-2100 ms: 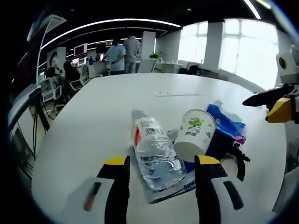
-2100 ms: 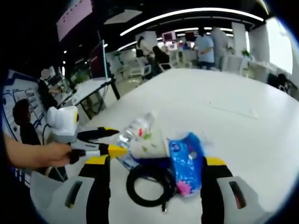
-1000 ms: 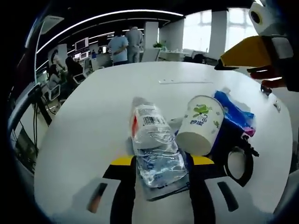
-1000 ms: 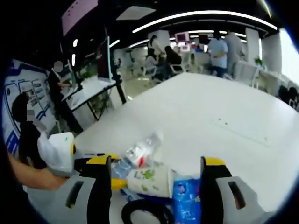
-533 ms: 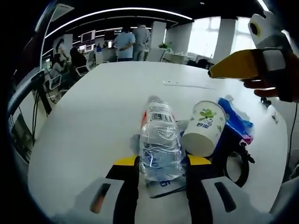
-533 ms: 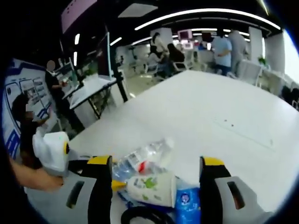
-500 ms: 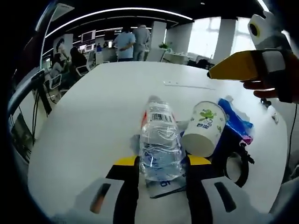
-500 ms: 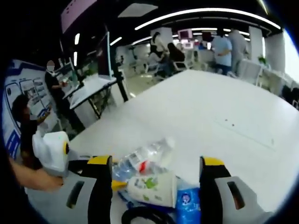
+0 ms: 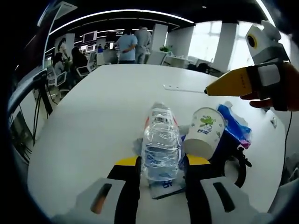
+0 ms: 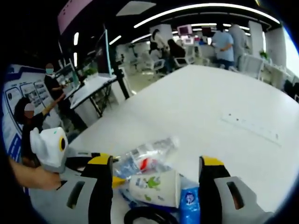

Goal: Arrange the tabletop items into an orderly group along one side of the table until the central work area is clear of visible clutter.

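A clear plastic bottle (image 9: pixel 161 144) lies with its neck pointing away, and my left gripper (image 9: pixel 161 161) is shut on its lower body. Beside it on the right lies a paper cup (image 9: pixel 203 133) on its side, then a blue packet (image 9: pixel 234 125) and a black cable coil (image 9: pixel 241 164). A printed leaflet (image 9: pixel 164 185) sits under the bottle. My right gripper (image 9: pixel 233 82), held by a hand, hovers above the pile. In the right gripper view my right gripper (image 10: pixel 155 161) is open over the bottle (image 10: pixel 150 155), cup (image 10: pixel 156 189), packet (image 10: pixel 189 204) and cable (image 10: pixel 142 214).
The white table (image 9: pixel 88 107) stretches far beyond the pile, with a flat strip (image 9: pixel 181 87) set into its top. Its rounded edge runs along the left. People, chairs and desks (image 10: pixel 96 86) stand beyond the table.
My left jaws have closed from wide apart onto the bottle, which has swung straight in line with them. My right gripper has lifted from around the cable and packet to above the pile.
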A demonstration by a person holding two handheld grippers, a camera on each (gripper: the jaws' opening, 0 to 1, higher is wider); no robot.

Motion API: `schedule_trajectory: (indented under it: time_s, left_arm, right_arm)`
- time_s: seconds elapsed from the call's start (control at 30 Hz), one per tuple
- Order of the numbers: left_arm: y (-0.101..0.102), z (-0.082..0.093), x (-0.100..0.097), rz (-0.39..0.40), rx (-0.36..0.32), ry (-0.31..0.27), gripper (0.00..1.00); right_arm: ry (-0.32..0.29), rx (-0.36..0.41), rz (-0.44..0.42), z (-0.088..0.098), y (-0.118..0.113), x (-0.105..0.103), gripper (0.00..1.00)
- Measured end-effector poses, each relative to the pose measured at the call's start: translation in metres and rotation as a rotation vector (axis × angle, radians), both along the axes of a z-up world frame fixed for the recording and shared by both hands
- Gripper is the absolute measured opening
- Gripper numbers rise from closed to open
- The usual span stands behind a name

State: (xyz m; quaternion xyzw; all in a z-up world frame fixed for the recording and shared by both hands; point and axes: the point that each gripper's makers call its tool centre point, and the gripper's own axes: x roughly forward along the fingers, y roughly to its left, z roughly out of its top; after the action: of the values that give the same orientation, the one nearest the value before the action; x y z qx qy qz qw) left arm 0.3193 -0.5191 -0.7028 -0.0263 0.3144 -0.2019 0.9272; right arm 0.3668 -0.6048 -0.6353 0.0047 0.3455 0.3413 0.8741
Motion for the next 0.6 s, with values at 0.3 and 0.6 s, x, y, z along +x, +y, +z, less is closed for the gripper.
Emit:
schedule_trajectory:
  time_s: [0.3, 0.6]
  left_arm:
    - [0.006, 0.003, -0.010, -0.005, 0.004, -0.004, 0.36]
    - [0.015, 0.007, -0.023, 0.034, -0.068, 0.006, 0.36]
  right_arm:
    - [0.043, 0.130, -0.040, 0.010, 0.018, 0.004, 0.72]
    - [0.035, 0.079, 0.017, 0.000, 0.032, 0.003, 0.71]
